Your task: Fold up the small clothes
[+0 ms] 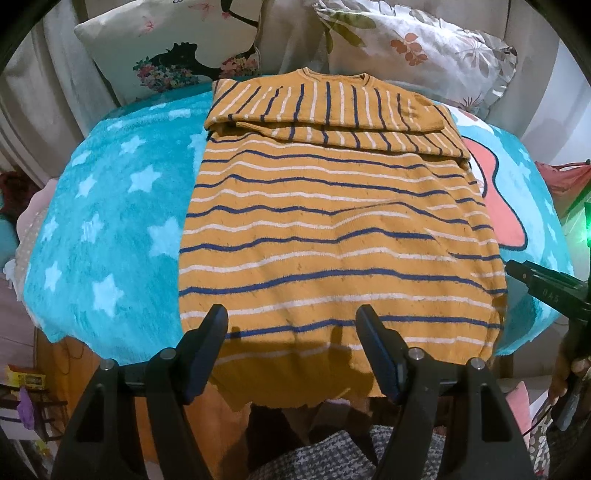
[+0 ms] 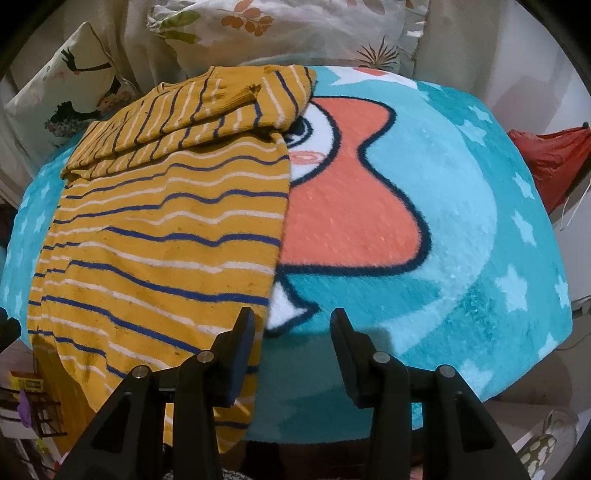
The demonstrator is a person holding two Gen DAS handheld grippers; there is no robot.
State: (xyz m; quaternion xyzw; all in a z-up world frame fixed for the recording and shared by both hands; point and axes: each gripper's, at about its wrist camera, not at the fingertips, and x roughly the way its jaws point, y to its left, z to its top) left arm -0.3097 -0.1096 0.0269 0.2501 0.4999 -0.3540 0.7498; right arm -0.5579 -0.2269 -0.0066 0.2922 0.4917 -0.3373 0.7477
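A mustard-yellow sweater (image 1: pixel 332 229) with navy and white stripes lies flat on a teal star-patterned blanket (image 1: pixel 110 206). Both sleeves are folded across its chest near the collar. Its hem hangs over the near edge. My left gripper (image 1: pixel 291 325) is open and empty, just above the hem at its middle. My right gripper (image 2: pixel 291 325) is open and empty, over the sweater's (image 2: pixel 162 236) near right corner and the blanket (image 2: pixel 461 221). The right gripper also shows at the right edge of the left wrist view (image 1: pixel 543 284).
Floral and printed pillows (image 1: pixel 166 48) (image 2: pixel 295 33) lean behind the blanket. A red cloth (image 2: pixel 554 155) hangs at the right. A wooden surface (image 1: pixel 66 354) and a cluttered shelf (image 1: pixel 26 398) lie below left. The blanket carries a large coral and white cartoon figure (image 2: pixel 351 206).
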